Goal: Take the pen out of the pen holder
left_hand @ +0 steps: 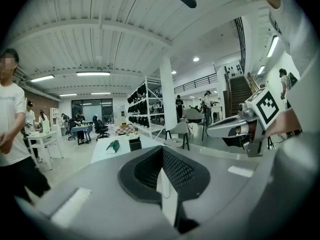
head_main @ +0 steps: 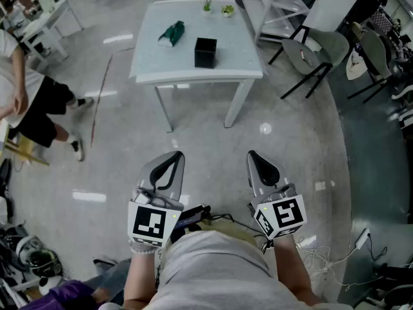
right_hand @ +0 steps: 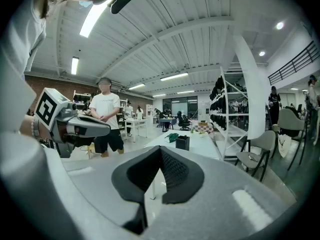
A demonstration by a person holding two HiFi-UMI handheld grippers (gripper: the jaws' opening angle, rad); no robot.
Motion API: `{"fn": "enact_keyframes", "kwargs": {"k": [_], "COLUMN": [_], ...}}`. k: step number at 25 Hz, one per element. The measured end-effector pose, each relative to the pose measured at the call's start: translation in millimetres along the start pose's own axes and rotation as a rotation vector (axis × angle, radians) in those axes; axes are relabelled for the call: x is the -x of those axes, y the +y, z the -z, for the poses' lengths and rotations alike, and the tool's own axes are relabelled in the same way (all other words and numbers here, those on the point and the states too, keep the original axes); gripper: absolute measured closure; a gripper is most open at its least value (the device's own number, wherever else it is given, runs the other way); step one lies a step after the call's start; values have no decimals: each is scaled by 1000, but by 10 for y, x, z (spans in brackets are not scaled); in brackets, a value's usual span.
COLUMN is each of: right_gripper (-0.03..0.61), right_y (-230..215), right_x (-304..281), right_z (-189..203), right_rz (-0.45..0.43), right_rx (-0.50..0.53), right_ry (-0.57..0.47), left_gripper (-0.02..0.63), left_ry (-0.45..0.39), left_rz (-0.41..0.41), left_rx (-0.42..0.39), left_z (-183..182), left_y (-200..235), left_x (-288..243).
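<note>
Underfoot, a polished grey floor fills most of the head view. Well ahead of the wearer stands a white tabletop on four white legs. At the left edge, apart from it, is another person in a white shirt and black shorts; the right gripper view shows this person with hands held together at the waist. Grey-green chairs on black legs crowd the right side, clear of the tabletop.

Closer in, both tools are held low in front of the wearer's body, side by side but apart. They point roughly level toward the tabletop and are far short of it. The left tool has its jaws closed against each other with nothing between them. The right tool is likewise fully closed and empty, its dark pads meeting at the tip in its own view.

On the tabletop, the black, box-shaped pen holder stands upright near the middle, a little toward the near edge. Whether a pen stands in it is too small to tell. A dark green object lies to its left, not touching it. Two small potted plants sit close together at the far edge.
</note>
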State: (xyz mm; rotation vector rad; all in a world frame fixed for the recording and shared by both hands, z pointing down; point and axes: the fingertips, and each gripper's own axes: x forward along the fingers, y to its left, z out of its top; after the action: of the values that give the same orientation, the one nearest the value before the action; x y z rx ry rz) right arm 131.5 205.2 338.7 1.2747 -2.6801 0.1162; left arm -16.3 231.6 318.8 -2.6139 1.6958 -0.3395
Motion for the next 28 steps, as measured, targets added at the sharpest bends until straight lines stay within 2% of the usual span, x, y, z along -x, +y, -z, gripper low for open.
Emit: {"fn": "enact_keyframes", "kwargs": {"k": [14,25,26,28], "right_gripper": [578,577,574,528], "right_y": [23,67,75,91], "right_x": [0,-35,-43,-55], "right_z": [15,-2,-2,12], "right_rz": [1,-1,-1,1], "right_rx": [3,-44,-43,-46], "right_ry": [4,-5,-3,-1], "left_gripper": [601,601,601,601], "left_ry": [-3,0,-1,-3], "left_rz": [5,17,20,27], "left_rx": [-4,-1,0,-2], "left_z": [14,21,25,39], "left_y": [6,39,46,60], "left_x": [2,-1,-7,-20]}}
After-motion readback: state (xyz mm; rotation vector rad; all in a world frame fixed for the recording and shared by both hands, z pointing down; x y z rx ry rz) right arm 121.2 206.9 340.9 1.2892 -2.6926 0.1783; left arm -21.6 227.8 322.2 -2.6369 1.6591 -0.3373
